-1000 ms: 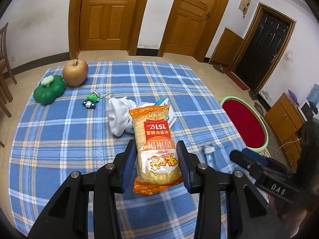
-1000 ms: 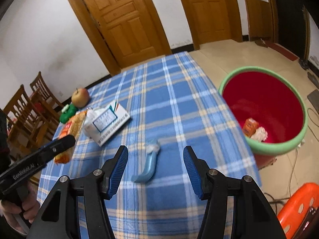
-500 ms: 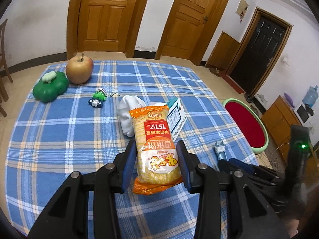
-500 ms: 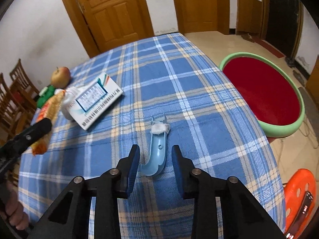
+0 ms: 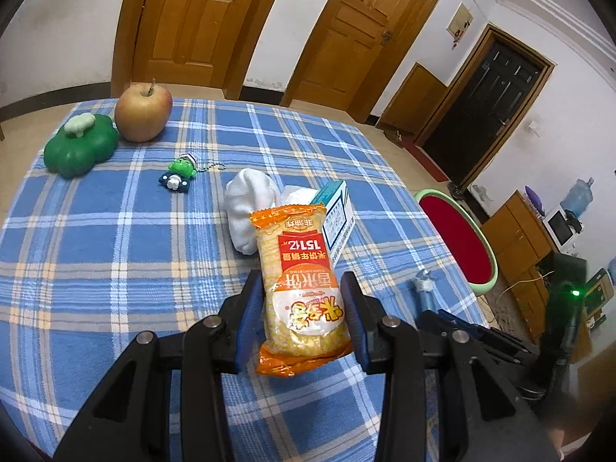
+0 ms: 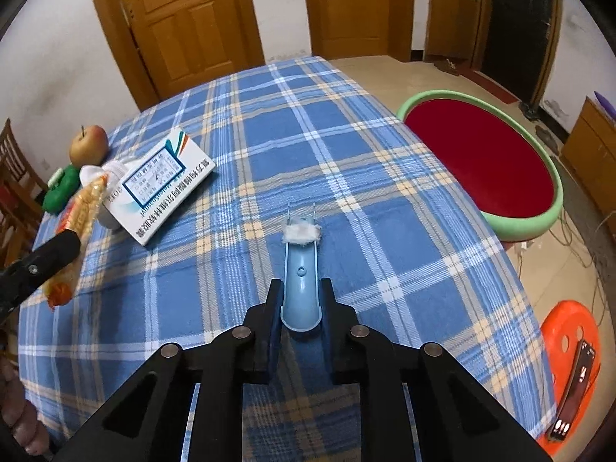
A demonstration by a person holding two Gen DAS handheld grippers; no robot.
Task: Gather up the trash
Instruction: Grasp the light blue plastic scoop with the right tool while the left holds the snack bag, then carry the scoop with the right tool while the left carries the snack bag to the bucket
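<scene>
The right gripper [image 6: 299,315] has just been closing and now clamps the blue plastic handle [image 6: 300,281] near the table's [image 6: 385,231] bin-side edge, while the left gripper [image 5: 304,308] grips the snack packet [image 5: 300,285], so both await the red bin [image 6: 485,165].

Domestic interior, a home's dining or living room: table [image 5: 96,238] under a blue plaid cloth, panelled wooden doors [image 5: 184,19] set in white plastered walls, dark skirting, tiled floor. Furnishings: wooden chair [image 6: 15,177] at the table's far side, low wooden cabinet [image 5: 527,238] carrying a microwave [image 5: 560,227], a water-cooler bottle [image 5: 577,194] beside it. Household items present: apple [image 5: 143,111], green-rimmed red basin [image 6: 481,161] and orange plastic stool [image 6: 569,346] on the floor.
</scene>
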